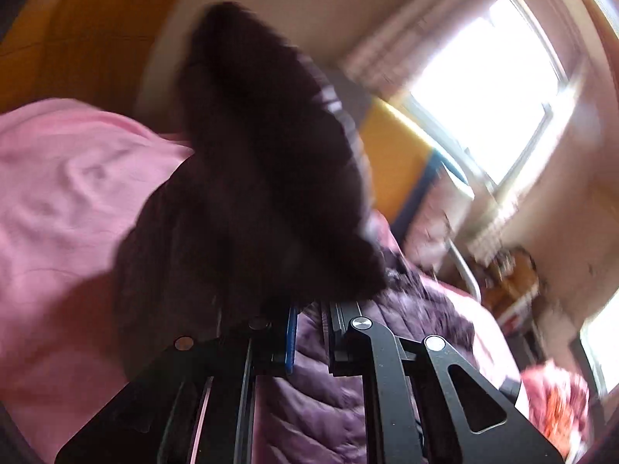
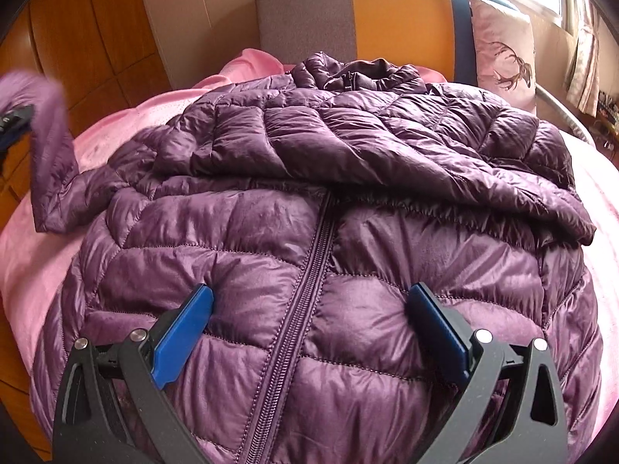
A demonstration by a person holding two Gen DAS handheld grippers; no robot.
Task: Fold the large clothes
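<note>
- Now we see the purple jacket (image 2: 309, 212) filling the frame's middle, spread zipper-up on the pink blanket (image 2: 116, 123).
- Our right gripper (image 2: 309, 309) presses it with jaws wide apart.
- Our left gripper (image 1: 309, 309) is clamped on the sleeve (image 1: 263, 162), lifted at upper left.

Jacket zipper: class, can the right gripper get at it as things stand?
Probably yes. The right gripper stands open, its blue pads straddling the zipper on the purple jacket, with nothing lying over it.

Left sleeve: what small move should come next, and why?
Probably carry the left sleeve across onto the jacket. The left gripper is shut on its cuff and holds it off the bed, while the right sleeve already lies folded across the chest.
</note>
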